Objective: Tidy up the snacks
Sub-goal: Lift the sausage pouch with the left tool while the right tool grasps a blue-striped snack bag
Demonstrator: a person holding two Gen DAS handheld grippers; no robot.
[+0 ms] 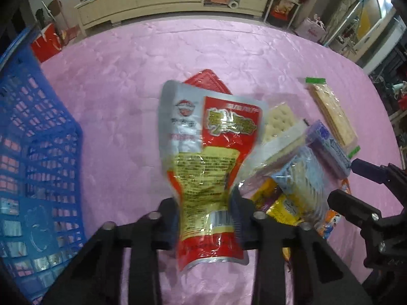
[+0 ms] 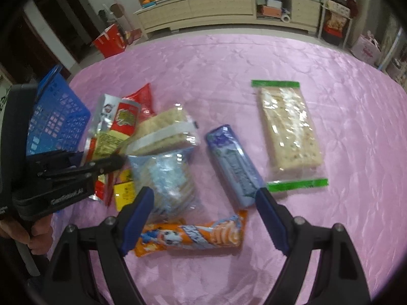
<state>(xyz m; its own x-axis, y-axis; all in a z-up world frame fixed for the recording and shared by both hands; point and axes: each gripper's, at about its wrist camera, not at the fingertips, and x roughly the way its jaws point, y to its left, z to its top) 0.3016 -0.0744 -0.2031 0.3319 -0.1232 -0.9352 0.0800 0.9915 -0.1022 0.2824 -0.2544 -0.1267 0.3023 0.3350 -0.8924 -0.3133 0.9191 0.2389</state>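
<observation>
My left gripper (image 1: pixel 206 211) is shut on a red, silver and yellow snack pouch (image 1: pixel 208 152) and holds it above the pink tablecloth; it also shows in the right wrist view (image 2: pixel 109 129). A blue basket (image 1: pixel 35 152) stands to its left. My right gripper (image 2: pixel 204 200) is open and empty, hovering over an orange wafer pack (image 2: pixel 190 233), between a light blue cracker pack (image 2: pixel 168 180) and a purple bar (image 2: pixel 234 162). A white-banded cracker pack (image 2: pixel 162 129) and a green-edged cracker pack (image 2: pixel 287 129) lie beyond.
A second red pouch (image 1: pixel 206 80) lies behind the held one. A yellow packet (image 2: pixel 123 193) lies under the pile. The pink tablecloth (image 2: pixel 254 58) reaches back to a cream cabinet (image 2: pixel 216 7). A red bag (image 2: pixel 109 40) stands on the floor.
</observation>
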